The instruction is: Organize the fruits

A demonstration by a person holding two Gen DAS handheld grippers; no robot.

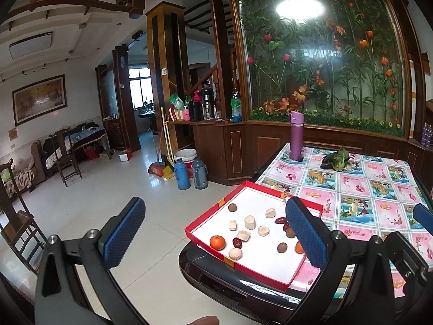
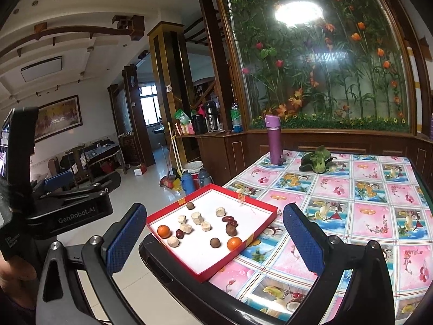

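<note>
Red tray point(image 2: 263, 206): two oranges point(image 2: 164, 231), six pale chunks point(image 2: 197, 217).

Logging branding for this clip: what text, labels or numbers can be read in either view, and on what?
"GenRobot.AI": on the black body of the left gripper, seen from the right wrist.
Small white print on its handle: too blurred to read.
Labels on the counter bottles and packets: too small to read.

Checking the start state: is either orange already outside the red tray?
No. Both oranges lie inside the red tray, among the other pieces.
</note>
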